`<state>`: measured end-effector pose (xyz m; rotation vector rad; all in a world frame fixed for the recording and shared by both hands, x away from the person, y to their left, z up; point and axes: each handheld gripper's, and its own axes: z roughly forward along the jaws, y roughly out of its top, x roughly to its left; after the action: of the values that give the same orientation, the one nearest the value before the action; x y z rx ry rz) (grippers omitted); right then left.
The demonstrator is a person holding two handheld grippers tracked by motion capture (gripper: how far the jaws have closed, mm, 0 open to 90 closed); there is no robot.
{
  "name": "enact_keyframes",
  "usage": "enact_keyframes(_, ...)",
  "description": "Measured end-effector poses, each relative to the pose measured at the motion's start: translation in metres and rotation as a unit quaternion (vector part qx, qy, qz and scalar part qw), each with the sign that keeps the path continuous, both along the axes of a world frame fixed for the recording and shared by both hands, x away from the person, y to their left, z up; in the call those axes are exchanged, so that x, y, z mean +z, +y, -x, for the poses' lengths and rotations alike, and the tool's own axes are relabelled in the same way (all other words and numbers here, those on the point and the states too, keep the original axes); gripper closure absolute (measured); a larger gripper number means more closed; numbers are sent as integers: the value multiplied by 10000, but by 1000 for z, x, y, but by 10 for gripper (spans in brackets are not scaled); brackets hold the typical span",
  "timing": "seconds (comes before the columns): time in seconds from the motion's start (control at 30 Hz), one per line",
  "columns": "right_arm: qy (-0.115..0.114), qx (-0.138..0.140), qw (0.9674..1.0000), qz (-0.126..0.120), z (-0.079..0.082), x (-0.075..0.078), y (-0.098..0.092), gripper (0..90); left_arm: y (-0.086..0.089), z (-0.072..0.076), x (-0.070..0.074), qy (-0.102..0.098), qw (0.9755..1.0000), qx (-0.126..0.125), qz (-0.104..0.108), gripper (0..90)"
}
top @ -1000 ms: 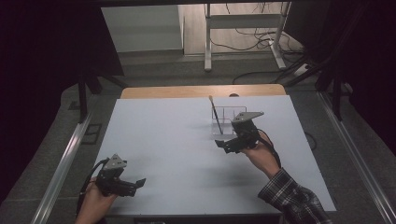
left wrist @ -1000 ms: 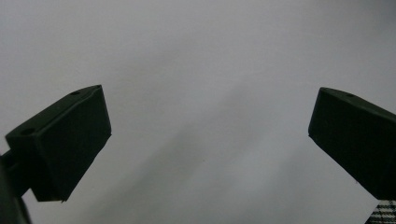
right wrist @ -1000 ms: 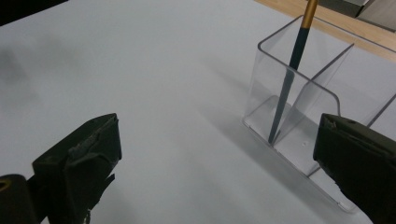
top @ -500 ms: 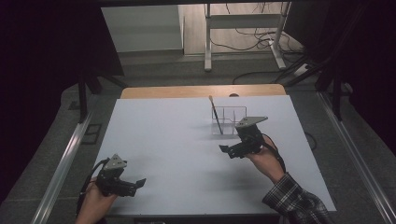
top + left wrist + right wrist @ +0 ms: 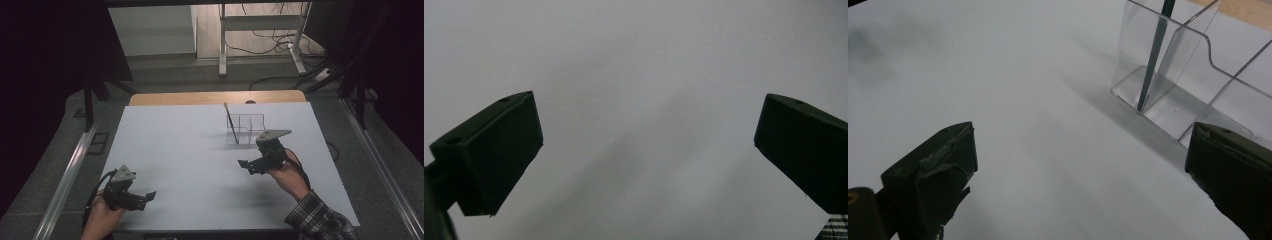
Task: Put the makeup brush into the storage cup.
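Overhead, white tabletop [image 5: 190,150] with a bare wood strip along its far edge. Left tool [image 5: 145,196] sits at the near-left corner, held in the person's left hand [image 5: 102,217], jaws pointing right across the surface. Left gripper view: both black jaws spread wide, nothing between them, plain white surface [image 5: 644,100] ahead; a bit of plaid sleeve [image 5: 835,227] at the bottom-right corner.

Right tool [image 5: 248,165] is right of centre, held in the right hand [image 5: 287,172], plaid sleeve [image 5: 320,220] behind it, grey three-cornered plate on top. Its jaws point left and sit just in front of a clear plastic organizer [image 5: 246,129] with divided compartments, which stands right of centre toward the far side. Right gripper view: jaws wide apart, empty, white tabletop [image 5: 998,90] between them; the organizer [image 5: 1193,80] is up at the top right, near the right jaw, not touching as far as I can tell.

Dark thin brush [image 5: 230,122] stands in the organizer's left compartment, leaning left, pale tip up. Right gripper view shows its dark shaft [image 5: 1152,60] reaching the compartment floor by a divider wall.

Beyond the tabletop: grey floor, cables [image 5: 280,35], white metal frame legs [image 5: 222,45]. Surroundings dark on both sides.
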<state>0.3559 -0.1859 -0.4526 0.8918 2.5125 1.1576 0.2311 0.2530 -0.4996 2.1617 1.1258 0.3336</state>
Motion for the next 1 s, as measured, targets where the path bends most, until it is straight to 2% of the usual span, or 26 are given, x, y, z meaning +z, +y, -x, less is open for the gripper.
enact_keyframes(1.0, -26, -76, 9999, 119, 19, -4, -20, 4, 0, 0, 0, 7, 10000, 5, -11, 0)
